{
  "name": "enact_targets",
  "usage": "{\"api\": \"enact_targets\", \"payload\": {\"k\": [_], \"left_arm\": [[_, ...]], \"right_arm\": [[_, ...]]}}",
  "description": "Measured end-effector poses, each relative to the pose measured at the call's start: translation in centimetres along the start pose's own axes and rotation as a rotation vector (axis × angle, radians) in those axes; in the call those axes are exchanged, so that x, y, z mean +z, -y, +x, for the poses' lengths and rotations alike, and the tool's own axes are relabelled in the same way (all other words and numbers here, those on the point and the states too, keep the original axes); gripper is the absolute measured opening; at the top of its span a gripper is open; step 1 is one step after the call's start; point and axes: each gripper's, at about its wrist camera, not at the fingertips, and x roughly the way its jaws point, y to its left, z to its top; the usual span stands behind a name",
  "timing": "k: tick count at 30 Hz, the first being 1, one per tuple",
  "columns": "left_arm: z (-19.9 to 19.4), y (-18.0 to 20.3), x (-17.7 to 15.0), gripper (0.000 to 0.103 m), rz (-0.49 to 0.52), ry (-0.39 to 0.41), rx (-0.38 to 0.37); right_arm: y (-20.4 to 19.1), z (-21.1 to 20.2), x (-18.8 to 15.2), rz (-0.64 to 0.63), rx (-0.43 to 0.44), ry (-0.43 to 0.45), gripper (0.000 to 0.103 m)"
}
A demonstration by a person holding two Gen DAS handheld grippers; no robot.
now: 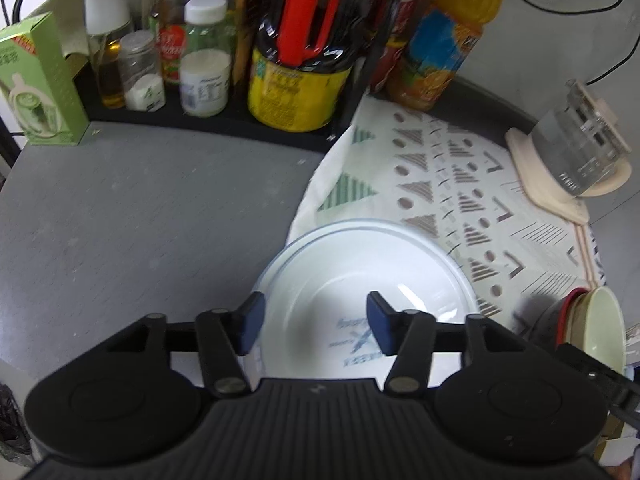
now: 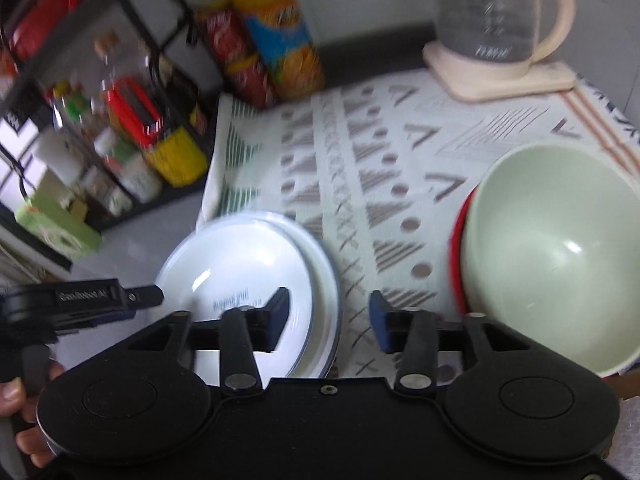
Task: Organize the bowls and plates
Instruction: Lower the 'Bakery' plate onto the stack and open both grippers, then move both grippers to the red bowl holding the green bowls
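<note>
left claw (image 1: 316, 326) open, above white plate (image 1: 360, 264)

Stacked plates (image 2: 248, 264) lie at the left edge of the cloth (image 2: 400, 152) on the bench (image 1: 140, 208). Nested bowls (image 2: 556, 252) sit to their right. Behind: bottle rack (image 1: 224, 120) left, kettle (image 2: 492, 16) right.

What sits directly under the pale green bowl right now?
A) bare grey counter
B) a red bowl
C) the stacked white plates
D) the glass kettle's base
B: in the right wrist view a red rim curves out from beneath the pale green bowl, so it is nested in a red bowl, apart from the stacked white plates.
</note>
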Motion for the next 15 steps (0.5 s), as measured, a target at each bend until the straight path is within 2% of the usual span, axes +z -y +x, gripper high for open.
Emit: {"api": "enact_targets", "payload": {"k": [2,8,15], "left_arm": [[0.1,0.7,0.4,0.064,0.004,0.003,-0.01],[0.6,4.1,1.5,0.065,0.063,-0.001,-0.067],[1.5,9.0,2.4,0.066,0.149,-0.02,-0.166]], "right_arm": [[0.8,-1.3,0.4,0.016,-0.004,0.032,0.059],[4.0,-4.5,1.3,0.08,-0.068,0.148,0.081],[8.9,-6.8,1.6,0.189,-0.151,0.213,0.082]]}}
